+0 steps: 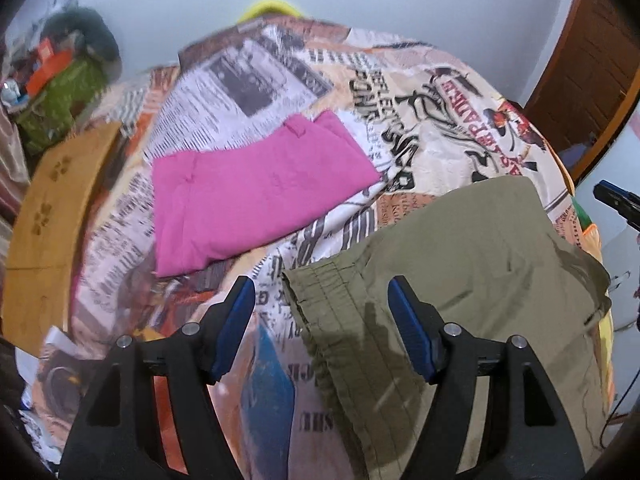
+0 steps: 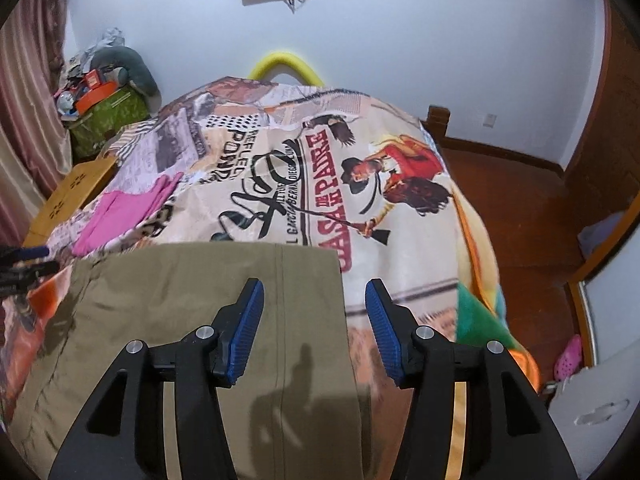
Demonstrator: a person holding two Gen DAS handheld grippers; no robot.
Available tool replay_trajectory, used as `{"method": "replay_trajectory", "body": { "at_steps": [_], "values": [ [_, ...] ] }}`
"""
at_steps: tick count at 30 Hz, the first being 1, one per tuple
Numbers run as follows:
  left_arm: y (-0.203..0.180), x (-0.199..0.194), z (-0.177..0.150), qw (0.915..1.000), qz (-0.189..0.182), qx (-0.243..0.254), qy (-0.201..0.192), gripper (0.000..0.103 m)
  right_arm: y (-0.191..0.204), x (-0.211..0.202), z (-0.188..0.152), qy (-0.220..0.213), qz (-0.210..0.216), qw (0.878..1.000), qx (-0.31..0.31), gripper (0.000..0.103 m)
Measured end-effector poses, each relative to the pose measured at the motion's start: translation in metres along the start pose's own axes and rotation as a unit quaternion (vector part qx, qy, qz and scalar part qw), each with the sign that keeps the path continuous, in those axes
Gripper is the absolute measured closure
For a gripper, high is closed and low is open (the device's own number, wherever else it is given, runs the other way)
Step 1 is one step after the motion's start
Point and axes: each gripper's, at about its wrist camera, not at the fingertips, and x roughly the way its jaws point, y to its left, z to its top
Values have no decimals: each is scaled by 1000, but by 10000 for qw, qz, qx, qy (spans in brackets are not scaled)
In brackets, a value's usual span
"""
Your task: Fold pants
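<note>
Olive-green pants (image 1: 460,280) lie folded on the printed bedspread (image 1: 420,128). My left gripper (image 1: 322,292) is open just above their waistband corner, empty. In the right wrist view the same pants (image 2: 180,300) fill the lower left, and my right gripper (image 2: 314,294) is open over their right edge, empty. The right gripper's tip (image 1: 616,200) shows at the right edge of the left wrist view. The left gripper's tip (image 2: 24,260) shows at the left edge of the right wrist view.
Folded pink pants (image 1: 248,196) lie further back on the bedspread (image 2: 360,184), and they also show in the right wrist view (image 2: 124,212). A wooden stool (image 1: 44,216) stands left of the bed. A green box with clutter (image 2: 104,116) sits in the far corner. Wooden floor (image 2: 516,216) lies right.
</note>
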Motion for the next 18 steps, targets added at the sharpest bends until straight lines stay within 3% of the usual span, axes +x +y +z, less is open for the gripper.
{"method": "replay_trajectory", "body": {
  "at_steps": [7, 10, 18],
  "values": [
    [4, 51, 1, 9989, -117, -161, 416, 34, -17, 65, 11, 467, -26, 9985, 281, 54],
    [3, 64, 1, 9981, -274, -247, 488, 34, -22, 87, 11, 614, 88, 9970, 461, 54],
    [-3, 76, 1, 9982, -252, -224, 493, 28, -19, 131, 2, 926, 359, 9928, 676, 54]
  ]
}}
